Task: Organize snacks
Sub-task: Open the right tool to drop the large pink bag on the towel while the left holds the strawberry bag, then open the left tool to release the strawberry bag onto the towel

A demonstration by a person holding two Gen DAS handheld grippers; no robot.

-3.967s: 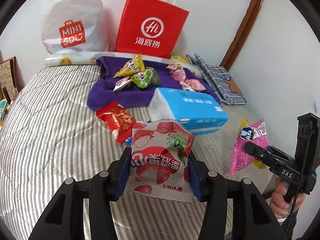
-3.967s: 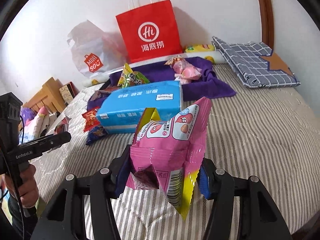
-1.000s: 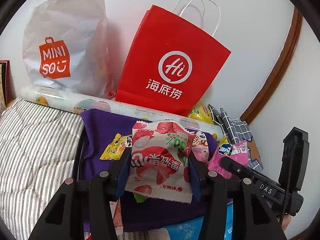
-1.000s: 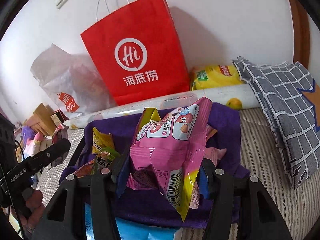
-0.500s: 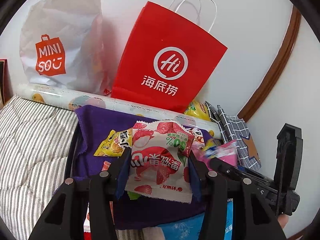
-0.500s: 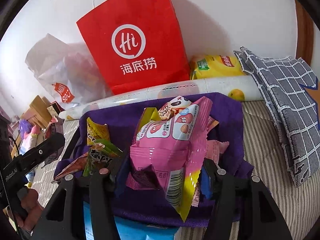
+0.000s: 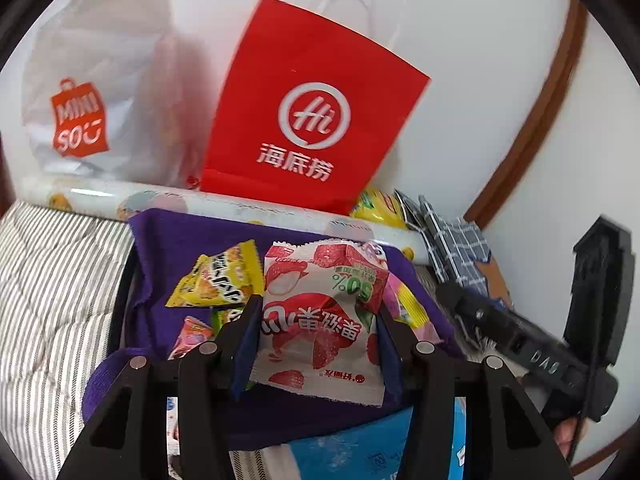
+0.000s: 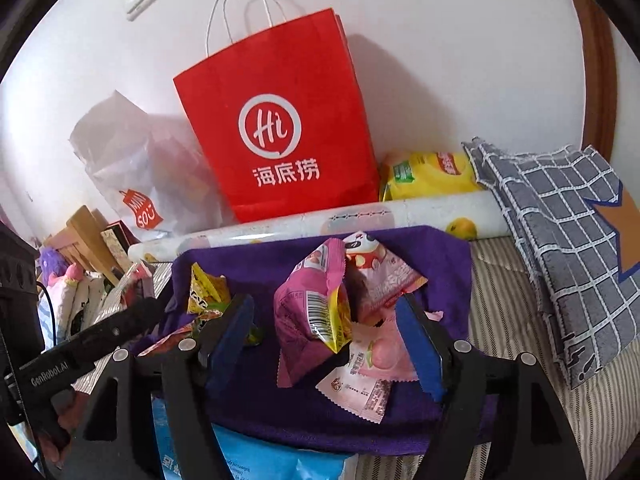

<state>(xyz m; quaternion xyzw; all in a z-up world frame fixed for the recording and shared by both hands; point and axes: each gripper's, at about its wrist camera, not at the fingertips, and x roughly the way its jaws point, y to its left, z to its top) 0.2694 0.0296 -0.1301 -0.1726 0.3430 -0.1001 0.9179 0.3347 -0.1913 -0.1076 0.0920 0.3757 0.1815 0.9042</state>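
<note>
Dropped: pink snack packet [image 8: 310, 320] onto purple cloth [image 8: 320, 420] | right hand-held gripper [image 8: 328, 336] opening, empty | left hand-held gripper [image 7: 316, 332] clamps strawberry packet [image 7: 320, 320]

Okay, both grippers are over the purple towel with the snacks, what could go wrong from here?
The right gripper jaws are opening and the pink packet stands tilted between them, so it may tip onto the pale pink packets. The left gripper holds the strawberry packet above the purple towel; dropped here, it could bury the yellow packet.
</note>
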